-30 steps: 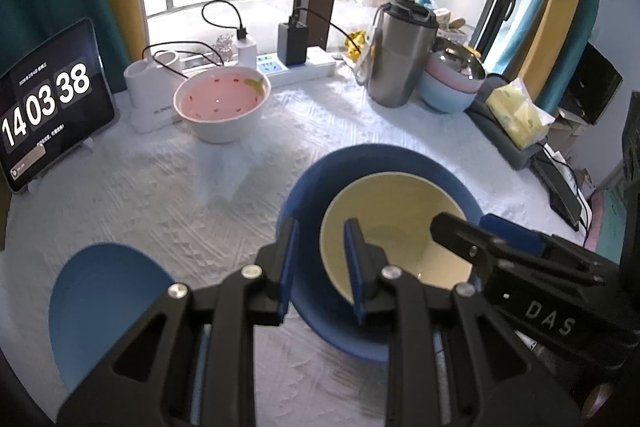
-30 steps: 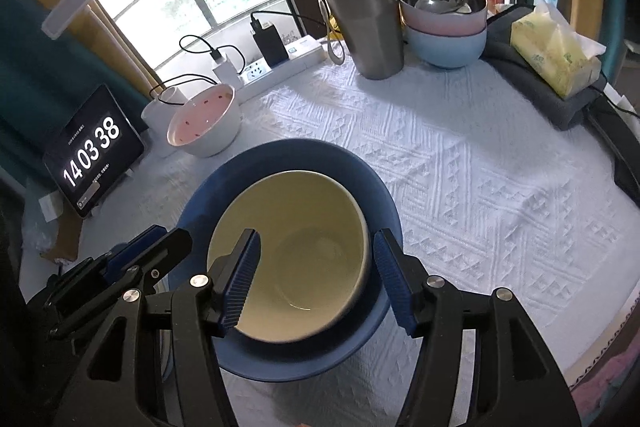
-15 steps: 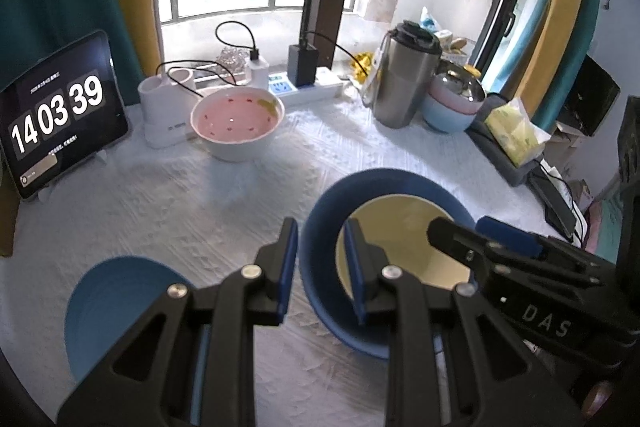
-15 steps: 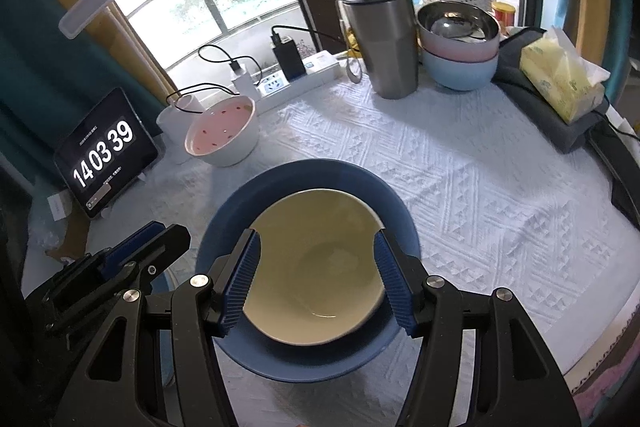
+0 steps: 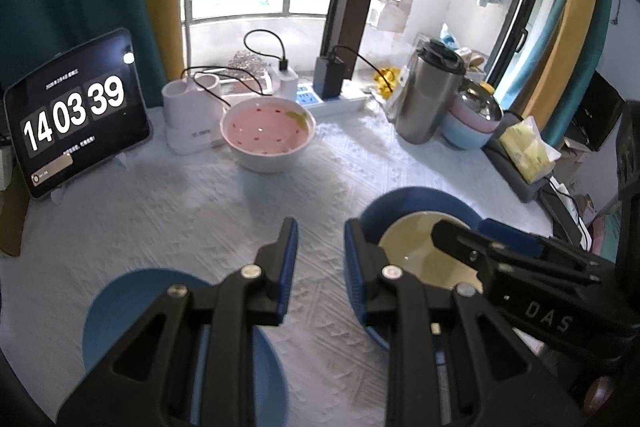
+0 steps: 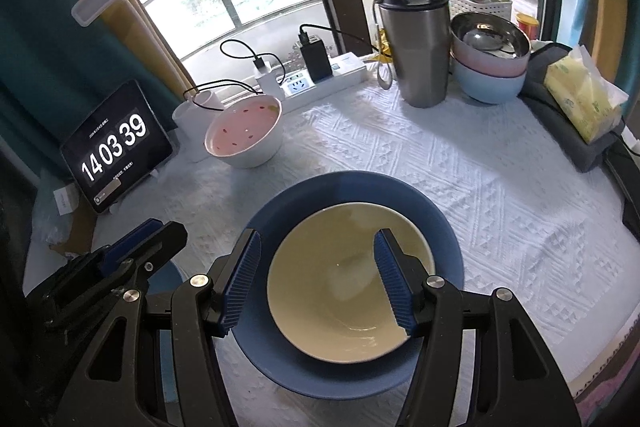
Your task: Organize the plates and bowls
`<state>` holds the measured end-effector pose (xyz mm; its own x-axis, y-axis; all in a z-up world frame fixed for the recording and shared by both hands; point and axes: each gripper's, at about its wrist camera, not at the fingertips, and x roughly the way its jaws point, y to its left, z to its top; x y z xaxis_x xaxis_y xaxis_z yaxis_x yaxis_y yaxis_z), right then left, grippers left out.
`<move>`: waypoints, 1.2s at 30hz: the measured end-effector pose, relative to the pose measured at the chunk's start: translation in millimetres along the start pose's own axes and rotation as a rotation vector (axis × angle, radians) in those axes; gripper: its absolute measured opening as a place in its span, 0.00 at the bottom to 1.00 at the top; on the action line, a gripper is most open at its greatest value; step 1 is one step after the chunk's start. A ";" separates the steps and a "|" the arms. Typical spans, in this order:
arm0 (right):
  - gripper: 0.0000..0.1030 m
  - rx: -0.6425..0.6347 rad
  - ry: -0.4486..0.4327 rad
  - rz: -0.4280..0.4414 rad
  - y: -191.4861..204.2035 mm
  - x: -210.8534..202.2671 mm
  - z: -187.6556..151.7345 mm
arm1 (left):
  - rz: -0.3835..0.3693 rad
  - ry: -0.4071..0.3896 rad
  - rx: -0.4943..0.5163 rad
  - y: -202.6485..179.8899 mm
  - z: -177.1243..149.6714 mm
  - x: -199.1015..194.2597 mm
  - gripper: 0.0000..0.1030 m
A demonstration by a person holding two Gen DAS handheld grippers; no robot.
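Note:
A cream yellow bowl [image 6: 332, 291] sits inside a wide dark blue plate [image 6: 360, 191] on the white tablecloth. My right gripper [image 6: 318, 279] hovers just above the bowl, open, its blue pads clear of the rim. My left gripper [image 5: 320, 259] stands to the left of that plate [image 5: 400, 207], open by a narrow gap with only cloth showing between the fingers. A second blue plate [image 5: 132, 303] lies under the left gripper's body at the near left. A white bowl with a pink inside [image 5: 266, 135] stands farther back. A steel, a pink and a pale blue bowl are stacked [image 6: 490, 63] at the back right.
A steel tumbler [image 6: 416, 55] stands beside the stacked bowls. A power strip with chargers [image 6: 324, 79] and a white holder [image 5: 188, 123] line the window side. A tablet clock [image 5: 76, 111] leans at the left. A tissue pack [image 6: 580, 99] lies on a grey pouch at the right edge.
Both grippers have drawn back and risen from the plate with the yellow bowl. The left gripper's fingers, earlier over the plate's left rim, now stand beside it over bare cloth.

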<state>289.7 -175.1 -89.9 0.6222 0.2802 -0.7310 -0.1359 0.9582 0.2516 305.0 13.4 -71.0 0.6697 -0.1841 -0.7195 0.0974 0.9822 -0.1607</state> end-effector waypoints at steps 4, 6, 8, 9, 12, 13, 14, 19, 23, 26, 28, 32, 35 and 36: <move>0.60 -0.019 0.004 -0.002 7.9 6.6 5.8 | 0.011 -0.005 -0.017 10.6 5.8 3.0 0.24; 0.60 -0.026 0.006 -0.002 10.6 9.5 8.5 | 0.016 -0.008 -0.024 15.3 8.4 4.9 0.24; 0.60 -0.037 0.009 -0.004 13.8 14.2 12.4 | 0.011 -0.004 -0.036 20.6 11.0 7.2 0.24; 0.60 -0.041 0.012 -0.006 15.3 17.3 14.7 | 0.005 -0.001 -0.043 22.6 12.3 8.8 0.24; 0.60 -0.056 0.016 -0.016 18.4 24.5 20.5 | 0.012 -0.002 -0.053 27.6 17.4 14.1 0.24; 0.60 -0.066 0.016 -0.020 20.4 27.7 23.2 | 0.014 -0.005 -0.056 28.7 19.0 15.3 0.24; 0.60 -0.075 0.017 -0.022 21.7 30.0 25.5 | 0.014 -0.009 -0.060 30.0 20.8 16.6 0.24; 0.60 -0.125 0.014 -0.034 28.5 42.1 37.8 | 0.018 -0.025 -0.088 39.1 30.3 26.1 0.25; 0.60 -0.162 0.025 -0.031 32.2 56.4 49.8 | 0.026 -0.023 -0.106 46.5 36.8 37.8 0.25; 0.60 -0.181 0.042 -0.024 33.6 67.6 58.3 | 0.013 -0.019 -0.129 51.9 42.1 46.1 0.25; 0.60 -0.196 0.045 -0.027 34.1 73.5 62.7 | 0.007 -0.011 -0.139 53.9 45.7 51.7 0.25; 0.60 -0.222 0.065 -0.030 34.2 88.6 71.6 | 0.023 -0.007 -0.136 53.4 52.4 62.4 0.25; 0.60 -0.236 0.092 -0.008 36.4 99.3 78.3 | 0.033 -0.009 -0.136 52.5 58.3 71.5 0.25; 0.60 -0.244 0.095 -0.008 37.9 102.1 80.3 | 0.038 -0.010 -0.139 53.2 59.8 74.5 0.25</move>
<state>410.0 -114.7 -104.1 0.5502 0.2659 -0.7916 -0.3208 0.9425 0.0936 404.1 54.2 -92.7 0.6785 -0.1461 -0.7199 -0.0302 0.9737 -0.2260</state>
